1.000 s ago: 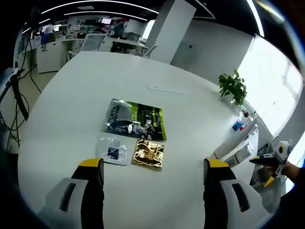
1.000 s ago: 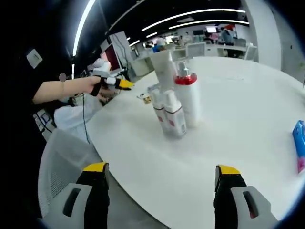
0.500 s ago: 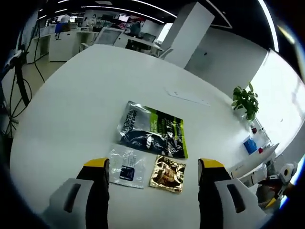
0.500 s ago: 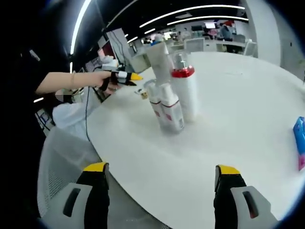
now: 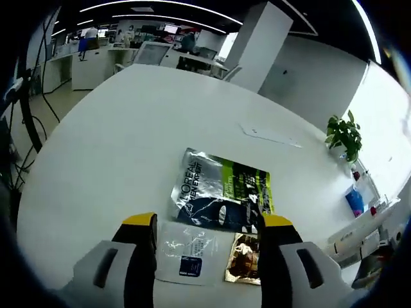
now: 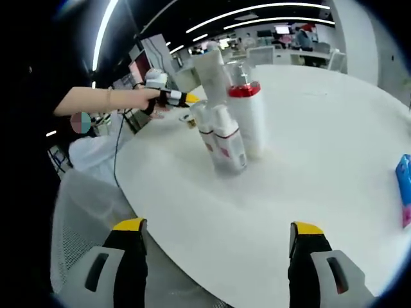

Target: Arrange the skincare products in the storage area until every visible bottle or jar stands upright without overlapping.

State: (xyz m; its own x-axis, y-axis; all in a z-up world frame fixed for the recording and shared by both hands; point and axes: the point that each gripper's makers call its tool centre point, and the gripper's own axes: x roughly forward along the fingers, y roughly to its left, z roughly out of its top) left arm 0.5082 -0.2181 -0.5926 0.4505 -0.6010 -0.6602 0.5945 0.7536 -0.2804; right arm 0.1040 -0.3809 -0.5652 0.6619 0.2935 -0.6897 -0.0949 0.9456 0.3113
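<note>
Looking along the left gripper (image 5: 207, 228), we see its 2 yellow-tipped jaws standing apart with nothing between them, low over the white bench (image 5: 115, 128). Just past the tips lie 2 small sachets side by side: a clear one with a dark label (image 5: 186, 250) and a gold one (image 5: 244, 258), partly hidden by the right jaw. Beyond them lies a larger dark and green foil pack (image 5: 223, 198), flat on the bench, its near edge close to both sachets. Farther out a thin white sheet (image 5: 270, 135) lies on the bench, and a potted plant (image 5: 345, 133) stands near the far right edge.

In the right gripper view, the right gripper (image 6: 218, 226) also has its jaws apart and empty, poised near the bench's rim. Ahead, a cluster of upright skincare bottles stands close together: 2 small white pump bottles (image 6: 225, 144) in front, a taller bottle with a red collar (image 6: 247, 115) just behind, and a white tube (image 6: 210, 70) rising at the back. A blue packet (image 6: 404, 186) lies at the right edge. Beyond the bottles the left gripper (image 6: 186, 98) shows in a person's hand (image 6: 151, 99).
</note>
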